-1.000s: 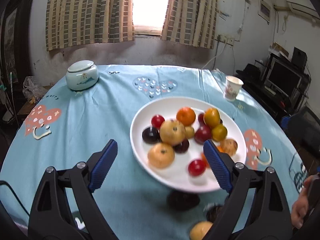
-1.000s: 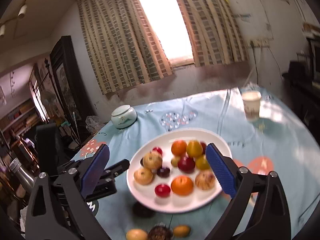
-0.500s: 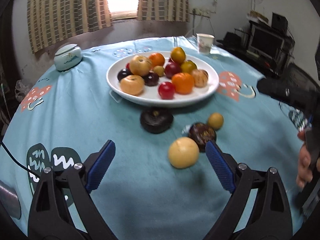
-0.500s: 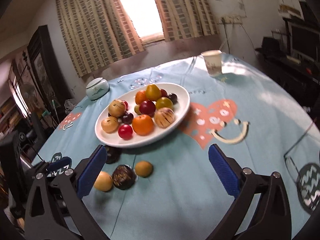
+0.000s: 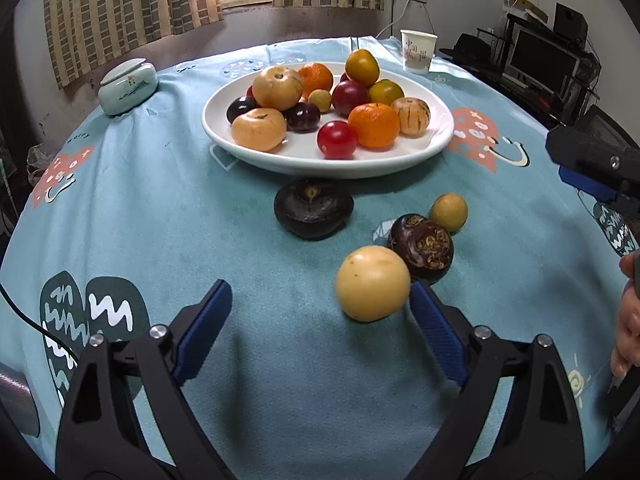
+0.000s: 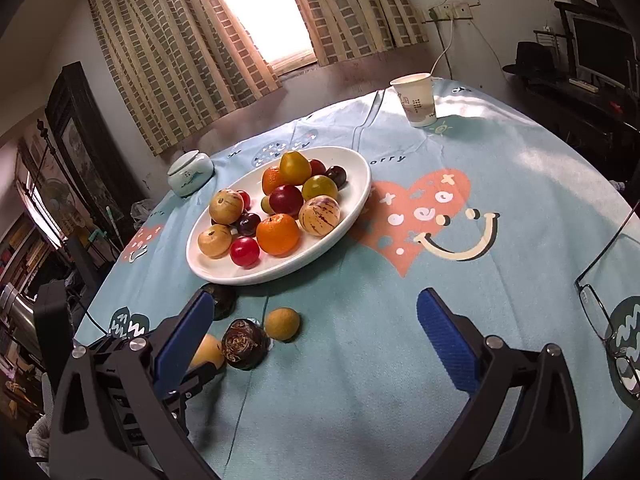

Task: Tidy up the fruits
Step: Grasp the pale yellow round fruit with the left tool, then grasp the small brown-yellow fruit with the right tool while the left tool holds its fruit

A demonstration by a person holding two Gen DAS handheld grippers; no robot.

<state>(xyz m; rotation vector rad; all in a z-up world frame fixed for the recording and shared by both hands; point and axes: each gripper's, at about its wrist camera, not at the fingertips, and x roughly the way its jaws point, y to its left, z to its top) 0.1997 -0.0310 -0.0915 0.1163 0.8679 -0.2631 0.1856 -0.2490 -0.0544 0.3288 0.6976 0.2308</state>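
Observation:
A white plate holds several fruits: oranges, red, dark purple and tan ones. Loose on the blue cloth in front of it lie a flat dark fruit, a dark purple fruit with a dried crown, a small yellow-brown fruit and a pale yellow round fruit. My left gripper hovers low; its jaws are closing. Nothing sits between the pads, and the pale yellow fruit lies just beyond the right fingertip. My right gripper stands open over the cloth to the right of the loose fruits.
A pale green lidded jar sits far left and a paper cup far right. Eyeglasses lie at the table's right edge. A hand shows at the right border. A dark cable crosses the left edge.
Both grippers have come down and back toward the near edge. The plate has moved up in both views, and the loose fruits now lie just ahead of the left gripper's fingers.

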